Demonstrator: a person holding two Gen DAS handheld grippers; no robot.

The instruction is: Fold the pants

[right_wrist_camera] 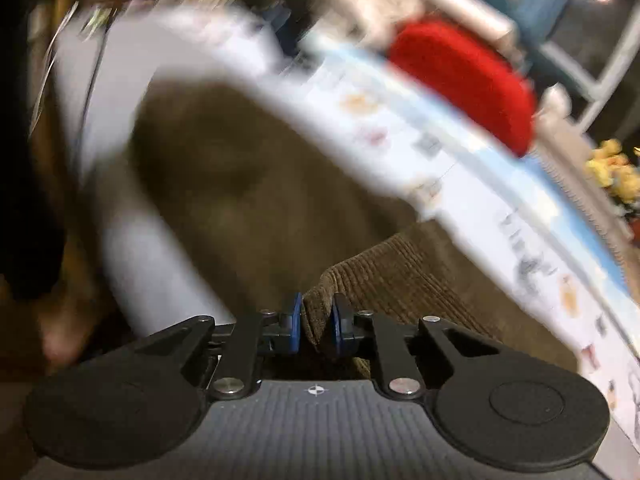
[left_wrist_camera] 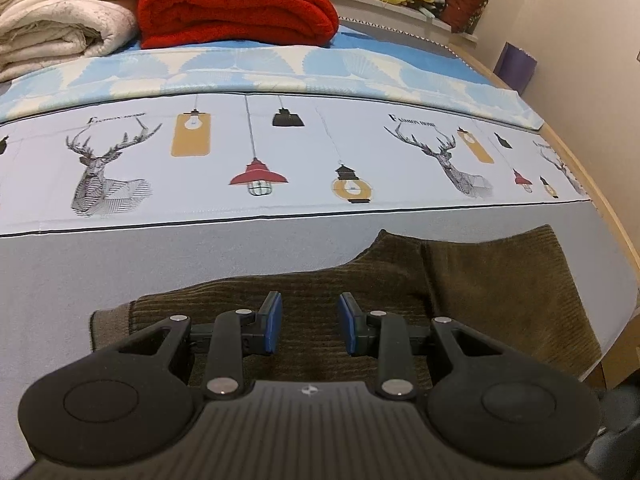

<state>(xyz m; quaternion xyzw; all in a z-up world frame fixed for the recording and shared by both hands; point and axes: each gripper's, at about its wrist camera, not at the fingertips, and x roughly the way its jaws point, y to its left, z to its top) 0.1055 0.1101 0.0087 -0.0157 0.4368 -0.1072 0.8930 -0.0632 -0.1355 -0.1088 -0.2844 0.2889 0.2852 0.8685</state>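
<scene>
Patterned bed (left_wrist_camera: 280, 152), brown pants (left_wrist_camera: 460, 280) lengthwise along its near edge

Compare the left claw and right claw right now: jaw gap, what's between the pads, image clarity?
Left claw: jaws stand apart, nothing pinched, poised over the brown corduroy pants lying flat on the bed. Right claw: jaws narrow, pads pressing a bunched fold of the pants. Left view is sharp; right view is smeared with motion blur. Shared: black frames, blue pads, both over the same pants.
</scene>
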